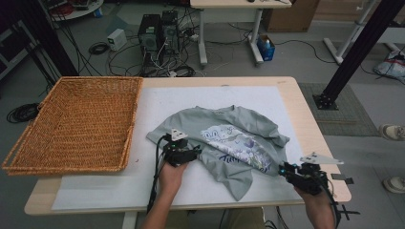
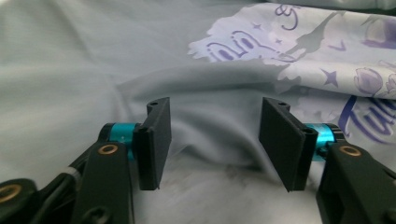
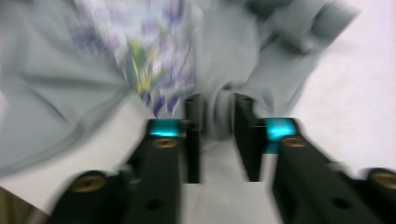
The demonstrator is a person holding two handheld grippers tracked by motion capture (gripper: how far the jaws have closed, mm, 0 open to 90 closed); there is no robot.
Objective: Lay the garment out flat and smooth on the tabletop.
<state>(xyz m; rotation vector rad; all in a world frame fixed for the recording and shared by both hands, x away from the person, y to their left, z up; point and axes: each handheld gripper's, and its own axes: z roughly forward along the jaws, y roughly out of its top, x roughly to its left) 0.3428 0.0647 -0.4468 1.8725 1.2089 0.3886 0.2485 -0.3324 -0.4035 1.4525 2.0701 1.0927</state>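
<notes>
Grey-green T-shirt (image 1: 224, 125) – purple-and-white print – beside a tan wicker basket (image 1: 28, 143).

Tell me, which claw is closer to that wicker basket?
Left. The left claw sits over the shirt near mid-table, a short way right of the basket. The right claw is at the shirt's far right edge.

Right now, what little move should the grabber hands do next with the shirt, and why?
Probably ease the left gripper down and close it on the grey T-shirt. Its jaws stand open above a fold with nothing pinched, while the right gripper already has a bit of cloth between its jaws at the shirt's edge.
</notes>
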